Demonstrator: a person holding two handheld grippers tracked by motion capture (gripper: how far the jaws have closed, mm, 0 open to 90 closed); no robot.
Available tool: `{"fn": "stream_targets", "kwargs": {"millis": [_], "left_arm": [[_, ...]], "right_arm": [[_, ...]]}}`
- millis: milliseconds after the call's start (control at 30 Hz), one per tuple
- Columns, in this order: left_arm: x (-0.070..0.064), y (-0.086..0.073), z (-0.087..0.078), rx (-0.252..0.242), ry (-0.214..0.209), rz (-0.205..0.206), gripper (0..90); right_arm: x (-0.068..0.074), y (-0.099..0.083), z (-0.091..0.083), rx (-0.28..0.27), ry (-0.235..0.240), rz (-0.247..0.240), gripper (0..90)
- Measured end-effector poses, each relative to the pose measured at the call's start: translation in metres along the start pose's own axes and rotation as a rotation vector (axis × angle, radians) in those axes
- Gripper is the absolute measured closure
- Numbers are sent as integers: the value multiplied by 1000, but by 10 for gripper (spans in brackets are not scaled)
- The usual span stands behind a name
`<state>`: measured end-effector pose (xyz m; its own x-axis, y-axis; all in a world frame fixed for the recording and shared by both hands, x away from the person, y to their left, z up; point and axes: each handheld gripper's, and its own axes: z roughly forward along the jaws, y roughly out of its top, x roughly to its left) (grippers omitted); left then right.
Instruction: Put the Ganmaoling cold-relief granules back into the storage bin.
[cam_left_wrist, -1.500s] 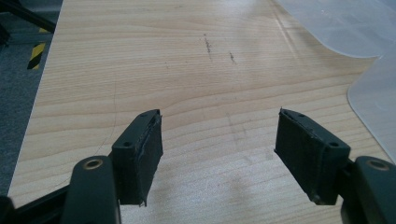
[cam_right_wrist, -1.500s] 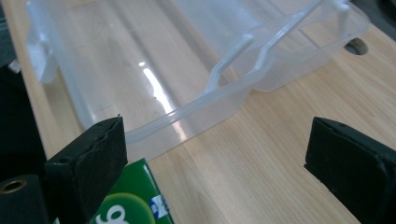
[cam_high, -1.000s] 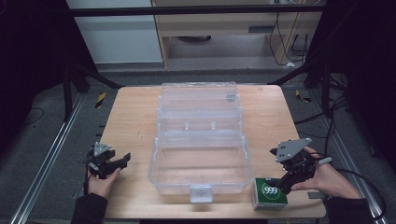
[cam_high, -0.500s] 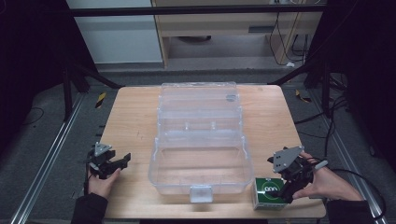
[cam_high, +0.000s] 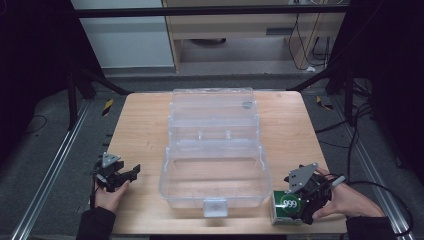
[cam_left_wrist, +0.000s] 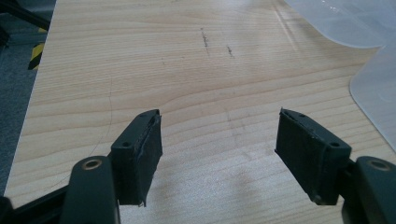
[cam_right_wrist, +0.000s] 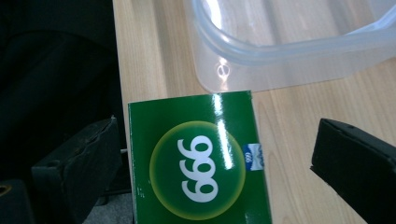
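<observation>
Right gripper (cam_right_wrist: 210, 163) jaws wide, straddling green cardboard box with white "999" print (cam_right_wrist: 198, 161), no contact visible. Left gripper (cam_left_wrist: 217, 149) jaws wide over bare wooden table (cam_left_wrist: 187, 70).

The open clear plastic case (cam_high: 215, 160) sat mid-table (cam_high: 140, 125); the green 999 carton (cam_high: 286, 206) lay right of its front corner, between the right gripper's (cam_high: 300, 205) jaws.

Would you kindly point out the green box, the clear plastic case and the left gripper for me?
green box (cam_right_wrist: 198, 170): right gripper view, on its round printed label.
clear plastic case (cam_high: 215, 207): high view, on its front latch.
left gripper (cam_left_wrist: 218, 154): left gripper view, midway between its open jaws.
</observation>
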<state>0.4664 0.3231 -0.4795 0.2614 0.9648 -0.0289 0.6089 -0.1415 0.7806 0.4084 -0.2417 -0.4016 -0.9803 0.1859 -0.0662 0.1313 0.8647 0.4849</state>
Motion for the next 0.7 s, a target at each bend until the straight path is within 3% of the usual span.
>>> {"fn": "stream_targets", "kwargs": {"millis": [700], "left_arm": [[0,0,1,4,3,2,305]], "right_arm": [[2,-12,33,107,65,-1,34]]}}
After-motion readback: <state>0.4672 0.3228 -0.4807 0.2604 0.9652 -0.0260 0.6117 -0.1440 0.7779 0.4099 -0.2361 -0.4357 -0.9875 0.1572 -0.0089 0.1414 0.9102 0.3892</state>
